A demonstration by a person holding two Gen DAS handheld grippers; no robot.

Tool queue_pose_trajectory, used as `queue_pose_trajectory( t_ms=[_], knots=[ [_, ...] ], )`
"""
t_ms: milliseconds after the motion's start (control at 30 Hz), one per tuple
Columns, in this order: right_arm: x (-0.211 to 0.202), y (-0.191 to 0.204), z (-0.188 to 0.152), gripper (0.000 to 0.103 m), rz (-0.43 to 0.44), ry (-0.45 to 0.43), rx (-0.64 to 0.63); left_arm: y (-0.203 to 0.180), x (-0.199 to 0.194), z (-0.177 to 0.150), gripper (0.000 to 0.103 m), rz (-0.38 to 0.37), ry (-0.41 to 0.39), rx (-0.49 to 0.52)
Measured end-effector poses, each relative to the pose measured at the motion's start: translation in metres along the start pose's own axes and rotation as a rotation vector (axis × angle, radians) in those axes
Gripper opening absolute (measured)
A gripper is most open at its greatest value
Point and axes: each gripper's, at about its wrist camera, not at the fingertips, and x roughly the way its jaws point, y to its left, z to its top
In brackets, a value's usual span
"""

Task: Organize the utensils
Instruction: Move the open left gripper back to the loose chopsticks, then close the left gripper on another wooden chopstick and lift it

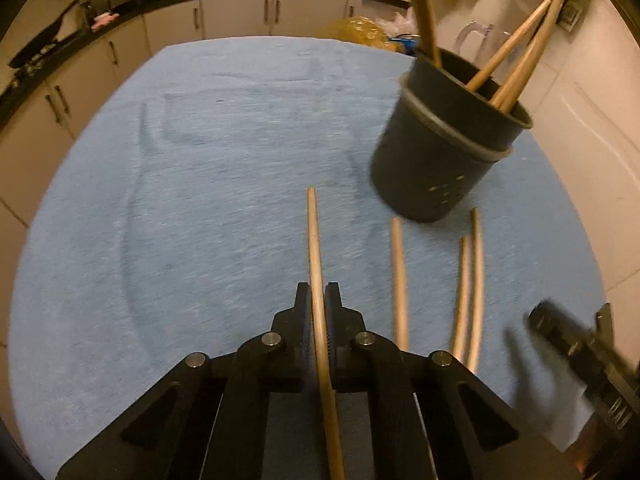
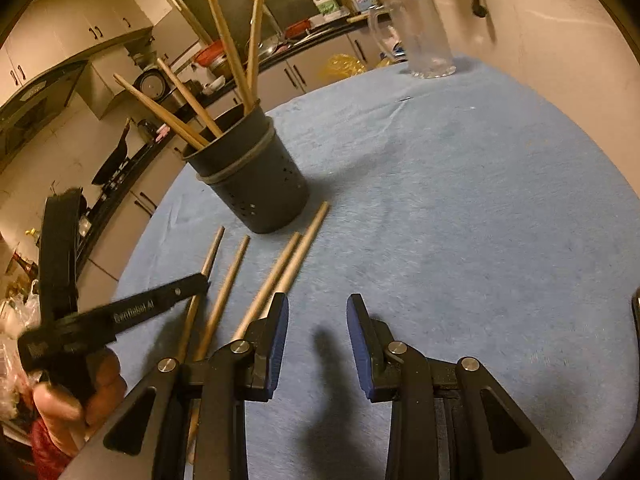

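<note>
You are working at a worktop (image 1: 200, 200) covered with a blue cloth, sorting wooden chopsticks into a dark round holder (image 1: 444, 140) that is standing toward the far right in the left wrist view, with several chopsticks already leaning inside it. Your left claw (image 1: 319, 304) is closed tight on one chopstick (image 1: 314, 248), which is running lengthwise between its pads and pointing away from you across the cloth. Three more loose chopsticks (image 1: 400, 276) are lying just to the right of it, between the claws and the holder. Your right claw (image 2: 318, 320) is standing partly open and holding nothing, hovering above bare cloth just beside the rightmost of the loose sticks. A clear glass pitcher (image 2: 424, 32) is standing well apart at the far edge of the worktop. The step in hand appears to be picking up the gripped chopstick. The next move likely calls for lifting it clear of the cloth, tipping it more upright, and lowering its end into the holder's open mouth without knocking the sticks already leaning there.
</note>
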Motion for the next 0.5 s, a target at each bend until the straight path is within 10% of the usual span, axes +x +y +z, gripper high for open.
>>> queue_pose_trajectory(
  t_ms=[500],
  knots=[
    [0.060,0.050,0.027,0.011,-0.173,0.218,-0.082,0.038,-0.019,-0.022,0.007,0.000,-0.005,-0.069]
  ],
)
